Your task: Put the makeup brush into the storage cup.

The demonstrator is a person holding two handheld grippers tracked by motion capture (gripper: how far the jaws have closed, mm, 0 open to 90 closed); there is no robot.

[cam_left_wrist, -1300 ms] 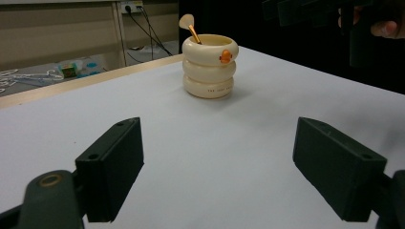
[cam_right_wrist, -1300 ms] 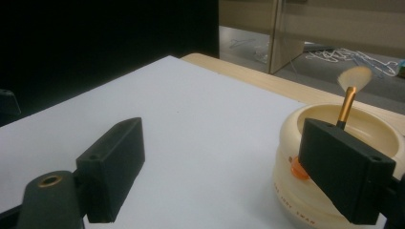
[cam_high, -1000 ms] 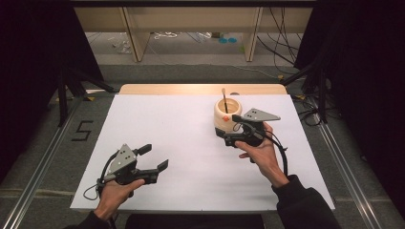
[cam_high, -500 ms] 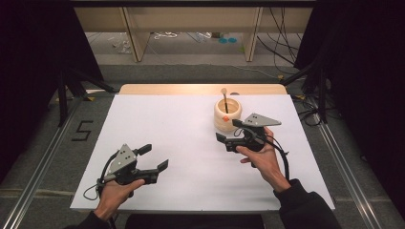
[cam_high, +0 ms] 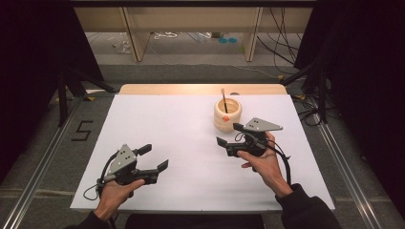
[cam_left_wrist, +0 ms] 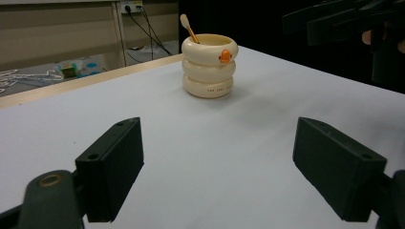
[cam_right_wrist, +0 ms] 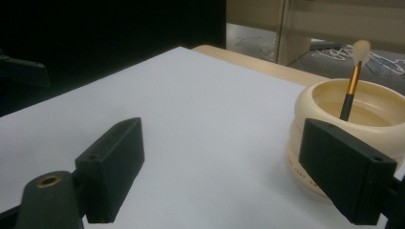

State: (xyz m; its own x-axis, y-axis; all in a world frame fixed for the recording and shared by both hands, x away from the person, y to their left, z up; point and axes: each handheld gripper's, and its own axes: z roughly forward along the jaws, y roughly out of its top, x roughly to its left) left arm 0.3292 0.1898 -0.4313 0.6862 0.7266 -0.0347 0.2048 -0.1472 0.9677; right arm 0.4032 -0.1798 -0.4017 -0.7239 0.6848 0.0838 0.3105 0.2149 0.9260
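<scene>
The cream ringed cup [cam_high: 227,114] stands at about one o'clock on the white table [cam_high: 162,124], with a makeup brush [cam_high: 223,99] leaning inside it. The right gripper [cam_high: 229,134] hovers just beside the cup at its six o'clock, jaws spread and empty. The left gripper [cam_high: 154,157], at seven o'clock on the table and well apart, is likewise released. The risk is a sideways nudge — the right gripper's far jaw sits close to the cup's wall, so a careless approach could push or tip it, spilling the brush. A grab at the thin, tilted handle could also slip.
</scene>
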